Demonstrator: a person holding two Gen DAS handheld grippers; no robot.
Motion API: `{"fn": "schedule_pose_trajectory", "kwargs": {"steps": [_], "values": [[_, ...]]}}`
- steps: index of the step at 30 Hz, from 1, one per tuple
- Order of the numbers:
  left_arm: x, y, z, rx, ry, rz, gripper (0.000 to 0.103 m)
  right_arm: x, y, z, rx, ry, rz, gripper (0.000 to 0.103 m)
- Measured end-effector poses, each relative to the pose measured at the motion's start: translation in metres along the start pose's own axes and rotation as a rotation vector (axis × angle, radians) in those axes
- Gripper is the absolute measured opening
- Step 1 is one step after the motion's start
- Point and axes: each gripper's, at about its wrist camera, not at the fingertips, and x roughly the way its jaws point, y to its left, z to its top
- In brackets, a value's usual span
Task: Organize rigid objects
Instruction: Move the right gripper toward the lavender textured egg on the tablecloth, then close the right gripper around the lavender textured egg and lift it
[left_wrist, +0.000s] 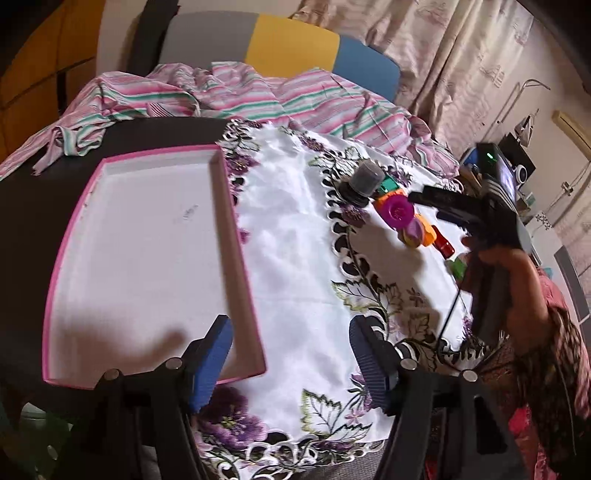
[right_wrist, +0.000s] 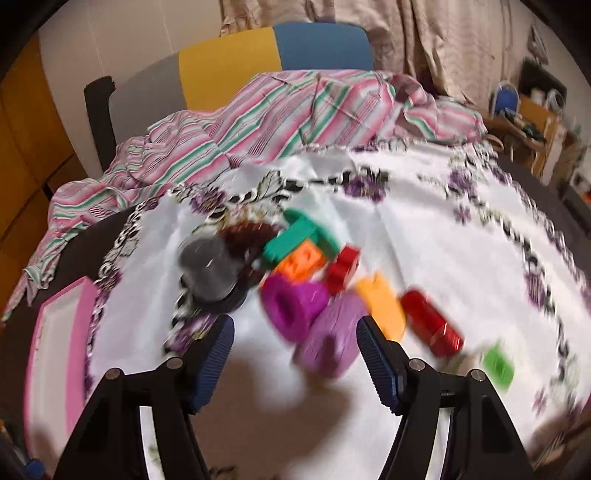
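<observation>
We are holding the left gripper (left_wrist: 290, 363) wide open and empty beside the pink tray (left_wrist: 236, 236), while our right gripper (right_wrist: 295, 363), parted and gripping nothing, is hovering with colourful blocks (right_wrist: 332, 295) clustered at twelve o'clock.

Your right gripper (right_wrist: 295, 354) over blurred toys

Its jaws stand apart, empty; a lilac block (right_wrist: 328, 339) lies between the fingers on the embroidered cloth (right_wrist: 461, 258).
</observation>
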Motion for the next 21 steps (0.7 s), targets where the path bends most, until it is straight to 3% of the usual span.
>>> {"fn": "schedule_pose_trajectory", "kwargs": {"steps": [5,9,15,17,21], "values": [[0.008,-0.004,-0.005,-0.019,0.04,-0.004,0.066,0.025,-0.004,0.011,-0.019,0.037,-0.001,0.064],[0.008,-0.004,-0.005,-0.024,0.017,0.017,0.066,0.032,0.003,0.005,-0.05,0.078,0.097,0.063],[0.001,-0.003,0.0,-0.012,-0.025,0.062,0.066,0.025,0.037,-0.008,-0.173,0.138,0.334,0.063],[0.001,0.0,0.0,-0.023,-0.021,0.058,0.066,0.017,0.037,-0.01,-0.171,0.1,0.331,0.063],[0.004,0.003,0.0,-0.05,-0.011,0.03,0.066,0.009,0.002,0.001,-0.018,0.013,0.191,0.064]]}}
